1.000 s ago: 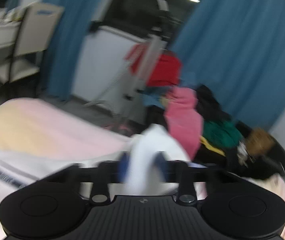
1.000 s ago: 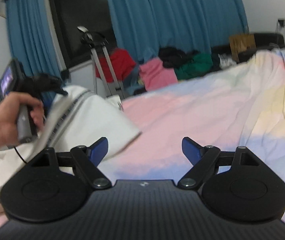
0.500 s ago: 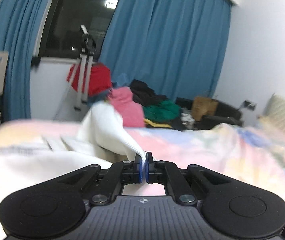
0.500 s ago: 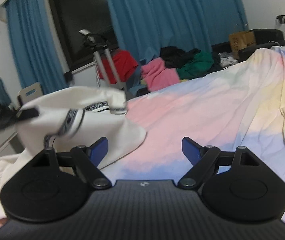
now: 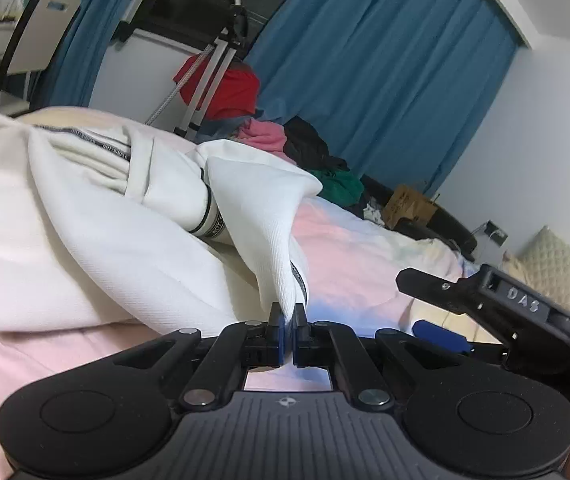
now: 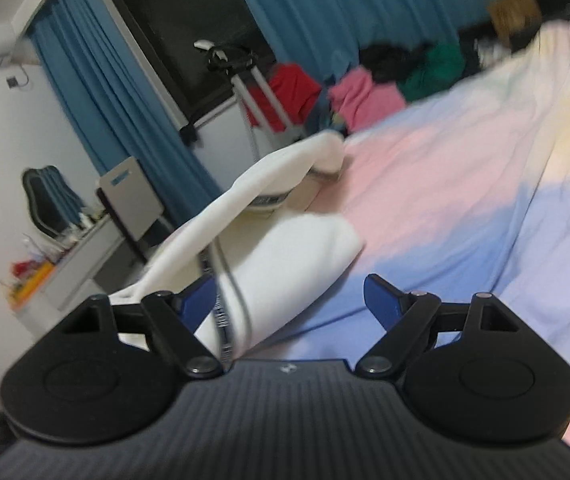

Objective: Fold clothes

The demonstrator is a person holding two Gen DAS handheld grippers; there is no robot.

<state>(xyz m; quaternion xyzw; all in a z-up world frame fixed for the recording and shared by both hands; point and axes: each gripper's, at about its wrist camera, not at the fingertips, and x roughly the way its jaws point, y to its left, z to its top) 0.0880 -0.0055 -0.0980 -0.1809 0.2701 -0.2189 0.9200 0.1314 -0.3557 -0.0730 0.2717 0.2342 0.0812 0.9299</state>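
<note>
Left claw point(image 5: 289, 320) pinching white garment point(image 5: 133, 248)

I am working in a bedroom at home. I am leaning over a bed point(image 6: 465, 184) covered in a pastel sheet, and blue curtains point(image 5: 385, 80) are hanging beside a dark window point(image 6: 189, 40). Loose clothes point(image 5: 305, 144) are piling up beyond the bed, and a cluttered desk point(image 6: 57, 268) with a chair point(image 6: 133, 200) is standing nearby.

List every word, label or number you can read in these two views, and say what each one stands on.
"DAS": raised letters on the right gripper, seen in the left wrist view.
Printed band on the white garment: lettering too small to read.
Right wrist view: nothing readable; the garment's trim is blurred.
</note>
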